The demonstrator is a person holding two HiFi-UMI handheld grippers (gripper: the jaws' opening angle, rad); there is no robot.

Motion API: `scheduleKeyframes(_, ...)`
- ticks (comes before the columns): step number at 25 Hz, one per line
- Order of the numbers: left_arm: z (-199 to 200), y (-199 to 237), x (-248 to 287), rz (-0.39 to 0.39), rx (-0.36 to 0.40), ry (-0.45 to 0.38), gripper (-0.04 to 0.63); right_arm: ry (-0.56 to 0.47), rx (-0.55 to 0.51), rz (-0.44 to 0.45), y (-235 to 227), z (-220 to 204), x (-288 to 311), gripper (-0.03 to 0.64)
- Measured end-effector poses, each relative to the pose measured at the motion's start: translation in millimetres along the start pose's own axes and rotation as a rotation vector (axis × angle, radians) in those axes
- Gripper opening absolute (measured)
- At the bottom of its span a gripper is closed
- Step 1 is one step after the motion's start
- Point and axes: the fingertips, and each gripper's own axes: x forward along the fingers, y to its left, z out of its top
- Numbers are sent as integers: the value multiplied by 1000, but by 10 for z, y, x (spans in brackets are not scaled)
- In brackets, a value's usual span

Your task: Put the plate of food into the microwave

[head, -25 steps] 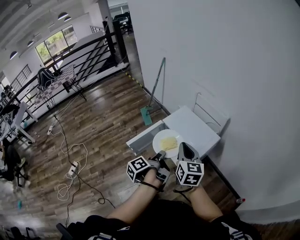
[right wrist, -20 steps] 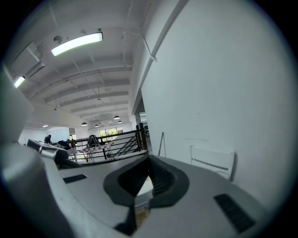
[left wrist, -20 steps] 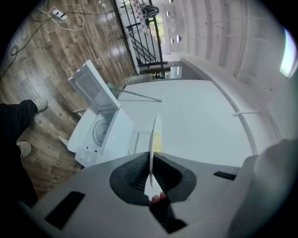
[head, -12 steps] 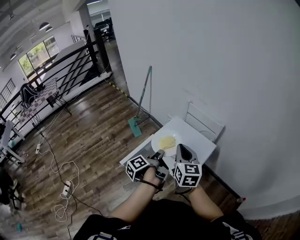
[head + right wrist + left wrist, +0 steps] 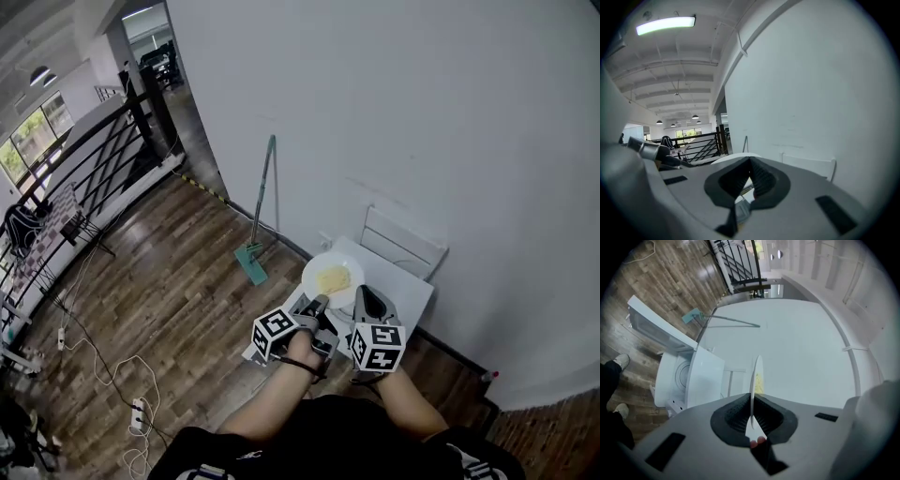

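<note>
A round white plate point(image 5: 317, 266) with a flat yellow portion of food point(image 5: 333, 279) at its centre is held level just above the top of a white microwave point(image 5: 401, 283), outside its cavity. The left gripper point(image 5: 316, 306) is clamped on the plate's rim at the plate's 7 o'clock; seen along that gripper's jaws, the plate shows edge-on as a thin white line pinched between the black ribbed pads. The right gripper point(image 5: 367, 298) sits just beside the rim at 4 o'clock, its jaw tips closed together with nothing between them. The microwave's door point(image 5: 654, 326) hangs open, and a round turntable point(image 5: 682, 374) shows inside. The appliance stands against a plain white wall point(image 5: 422, 112), with a white slatted rack point(image 5: 403, 242) at 2 o'clock from the plate and a green-headed mop point(image 5: 257, 225) leaning on the wall at 10 o'clock. Dark wood flooring point(image 5: 169, 300) runs out toward a black railing point(image 5: 103, 159) at 10 o'clock of the head view, and loose cables point(image 5: 103, 366) trail across the floor at 8 o'clock.
</note>
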Motion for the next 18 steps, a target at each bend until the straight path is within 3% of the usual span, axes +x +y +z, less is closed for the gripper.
scheduleKeyframes(9, 212, 85, 293, 16, -4, 158, 12, 2, 29, -142, 13, -105, 247, 14)
scheduleKeyframes(13, 151, 180, 336, 41, -2, 215, 12, 29, 36, -212, -72, -202, 183, 14)
scheduleKeyframes(18, -19, 304, 487, 74, -24, 243, 12, 61, 35, -234, -282, -289, 173, 14)
